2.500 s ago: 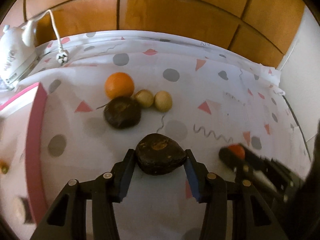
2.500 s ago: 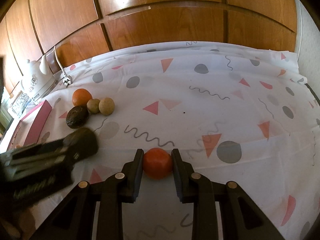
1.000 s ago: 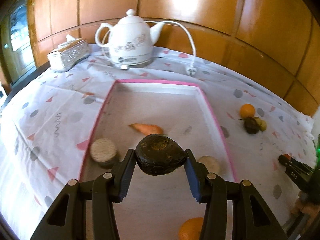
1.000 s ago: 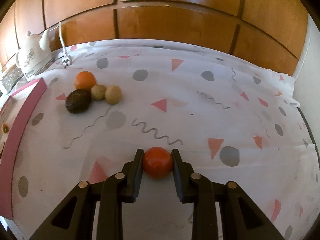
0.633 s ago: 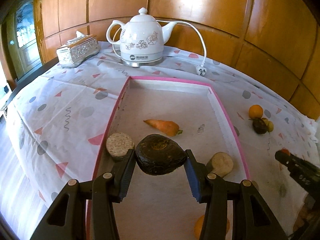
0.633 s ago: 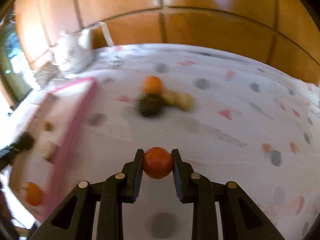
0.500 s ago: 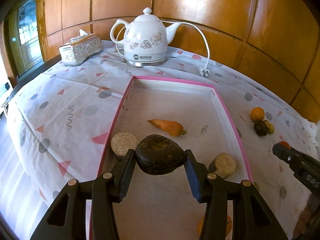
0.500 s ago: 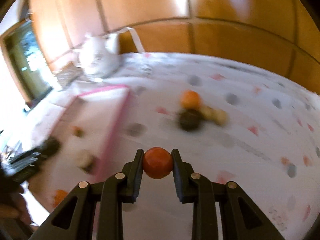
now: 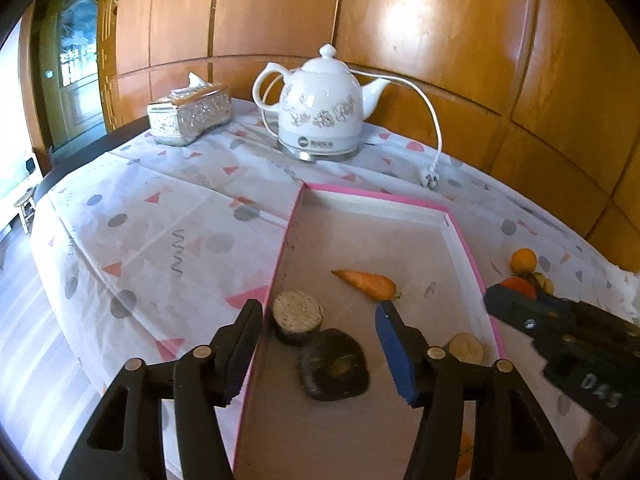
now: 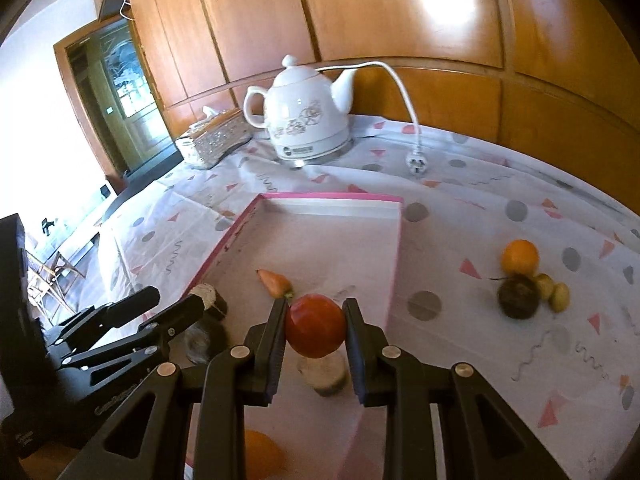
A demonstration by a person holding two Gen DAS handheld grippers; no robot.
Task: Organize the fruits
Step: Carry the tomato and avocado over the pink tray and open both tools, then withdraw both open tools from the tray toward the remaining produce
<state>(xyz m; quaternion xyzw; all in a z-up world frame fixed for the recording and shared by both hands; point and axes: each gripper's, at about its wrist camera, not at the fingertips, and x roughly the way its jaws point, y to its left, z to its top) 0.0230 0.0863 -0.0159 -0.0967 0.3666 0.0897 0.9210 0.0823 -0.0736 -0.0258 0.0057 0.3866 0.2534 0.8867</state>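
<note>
My left gripper (image 9: 320, 316) is open above the pink-rimmed tray (image 9: 376, 196). A dark brown fruit (image 9: 334, 364) lies on the tray floor just below it, free of the fingers. My right gripper (image 10: 316, 322) is shut on a red tomato (image 10: 315, 325) and holds it above the tray (image 10: 394, 248); it also shows in the left wrist view (image 9: 516, 300). On the cloth to the right lie an orange (image 10: 520, 257), a dark fruit (image 10: 518, 295) and two small yellowish fruits (image 10: 560, 296).
In the tray lie a carrot (image 9: 366, 283), a cut dark round piece (image 9: 298, 316), a pale round piece (image 9: 466, 347) and an orange (image 10: 260, 456) at the near end. A white kettle (image 9: 320, 120) with cord and a tissue box (image 9: 190, 114) stand behind.
My left gripper has opened and the dark brown fruit now lies in the tray. My right gripper has carried the tomato left, over the tray.
</note>
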